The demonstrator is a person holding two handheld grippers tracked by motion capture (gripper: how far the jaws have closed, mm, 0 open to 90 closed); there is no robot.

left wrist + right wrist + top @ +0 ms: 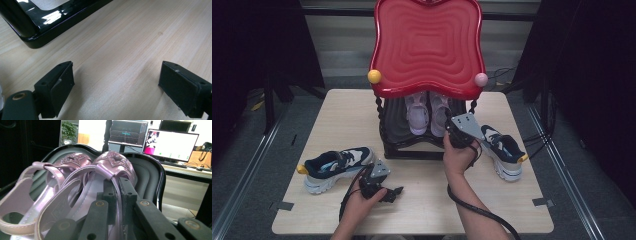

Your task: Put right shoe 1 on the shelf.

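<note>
Right hand-held gripper (116,192) is clamped on the strap of the right pink sandal (110,170), which runs lengthwise straight ahead into the rack's lower shelf (150,177), while the left hand-held gripper (117,87) idles wide open.

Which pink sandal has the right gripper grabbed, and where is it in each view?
High view: right-hand pink sandal, centre, on the black rack's lower shelf, under the red top.
Right gripper view: centre foreground, strap pinched in the right gripper.
Left gripper view: table and rack base instead.
Shared landmark: black rack.

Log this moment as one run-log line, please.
right gripper: shut on pink sandal strap, on rack shelf | left gripper: open over table, idle
</note>
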